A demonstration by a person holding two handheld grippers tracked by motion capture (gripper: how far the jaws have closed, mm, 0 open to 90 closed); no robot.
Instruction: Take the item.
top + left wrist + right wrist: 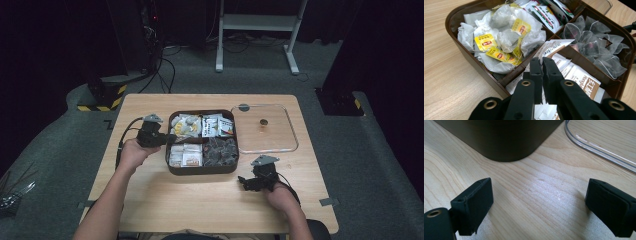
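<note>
A brown four-part box (pixel 202 170) of tea stands mid-table. My left gripper (pixel 170 137) reaches over its left rim. In the left gripper view the jaws (pixel 542 61) are pressed together on the edge of a white printed sachet (pixel 554 46), which tilts up out of the compartment of white-and-brown sachets (pixel 584 80). Beyond lie yellow-tagged tea bags (pixel 499 42) and clear pyramid bags (pixel 596 42). My right gripper (pixel 243 182) rests low on the table by the box's front right corner (pixel 499 140), jaws (pixel 539 205) wide apart with bare wood between them.
The box's clear lid (pixel 265 129) lies flat on the table right of the box, its rim (pixel 599 147) close ahead of my right gripper. White packets with green and red print (pixel 218 125) fill the back right compartment. A white desk frame (pixel 257 22) stands on the floor beyond.
</note>
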